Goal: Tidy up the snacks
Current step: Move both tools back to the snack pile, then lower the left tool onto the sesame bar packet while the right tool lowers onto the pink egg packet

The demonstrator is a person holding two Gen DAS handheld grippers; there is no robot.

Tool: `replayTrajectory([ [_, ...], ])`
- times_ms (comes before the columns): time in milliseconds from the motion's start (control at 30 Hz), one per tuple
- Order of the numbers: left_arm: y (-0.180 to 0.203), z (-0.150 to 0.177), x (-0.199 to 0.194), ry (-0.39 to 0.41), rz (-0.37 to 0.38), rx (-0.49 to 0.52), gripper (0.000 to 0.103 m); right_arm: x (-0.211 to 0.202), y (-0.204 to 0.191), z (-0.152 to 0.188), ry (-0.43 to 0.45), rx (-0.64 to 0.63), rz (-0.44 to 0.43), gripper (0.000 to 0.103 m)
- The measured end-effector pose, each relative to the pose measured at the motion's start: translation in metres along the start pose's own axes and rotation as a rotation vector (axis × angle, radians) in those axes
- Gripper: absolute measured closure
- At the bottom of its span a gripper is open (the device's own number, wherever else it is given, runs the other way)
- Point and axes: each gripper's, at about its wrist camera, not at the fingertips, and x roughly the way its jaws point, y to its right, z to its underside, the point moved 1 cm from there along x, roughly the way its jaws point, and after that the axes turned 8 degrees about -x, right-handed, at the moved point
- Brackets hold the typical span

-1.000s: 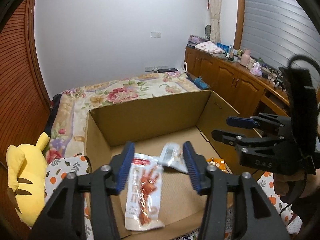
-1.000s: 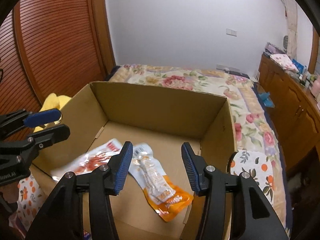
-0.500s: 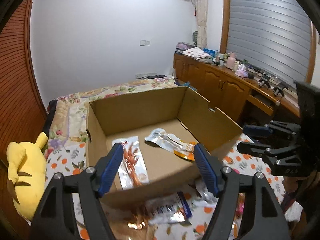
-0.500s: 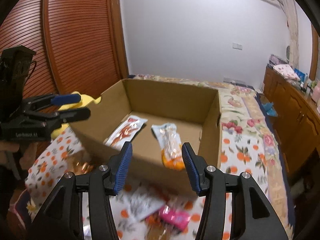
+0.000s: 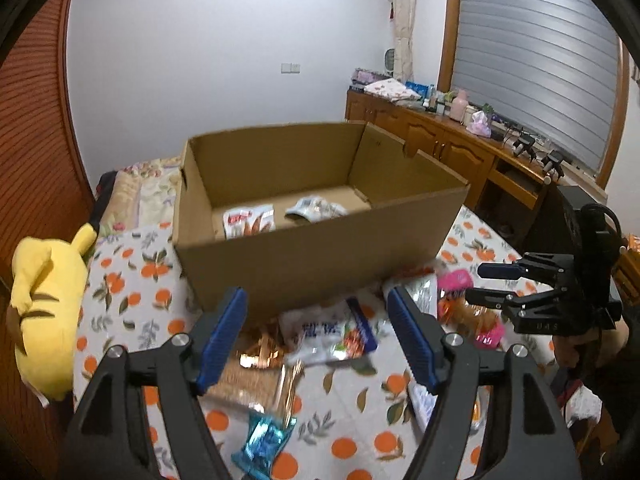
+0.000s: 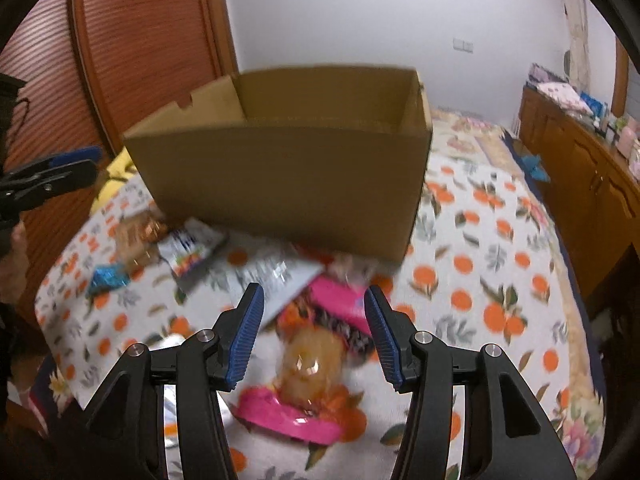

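Both grippers have pulled back out of the cardboard box (image 5: 320, 256) since a second ago: then their fingers hung over its floor, now they hover on the near side of it above the loose snacks, and the left jaws have widened on the way. The box stands open-topped on the orange-print bedspread (image 5: 132, 292), and two packets already lie flat on its floor, a red-and-white packet (image 5: 249, 221) beside a silver-white one (image 5: 316, 209), which suggests the box is the collecting place and the sorting is only begun. The rest of the snacks lie in a heap just in front of the near wall: a white-and-blue packet (image 5: 332, 334), a gold-wrapped pack (image 5: 256, 364), a small blue foil sweet (image 5: 262, 442), and further right a pink-ended pack (image 6: 308, 388) with a silver-white pouch (image 6: 276, 280) behind it. The left gripper (image 5: 318, 340) is spread with nothing between its pads, framing the white-and-blue packet, probably so it can drop on it next. The right gripper (image 6: 316, 336) also stands apart and empty, its blue pads either side of the pink-ended pack, likely its own pick; that view is blurred, so no contact can be told. A yellow plush toy (image 5: 48, 308) lies at the bed's left edge, clear of the work.
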Motion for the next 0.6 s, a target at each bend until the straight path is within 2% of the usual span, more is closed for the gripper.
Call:
replayTrajectory([
  [267, -0.027, 0.034, 0.019, -0.064, -0.047, -0.059, 0.030, 0.016, 0.002, 0.019, -0.052, 0.021, 0.014, 0.050],
  [400, -0.041, 0.044, 0.026, -0.084, -0.084, -0.083, 0.030, 0.021, -0.002, 0.022, -0.055, 0.016, 0.037, 0.050],
  [600, -0.055, 0.051, 0.038, -0.113, -0.121, -0.086, 0.030, 0.025, 0.000, 0.027, -0.062, 0.043, 0.025, 0.049],
])
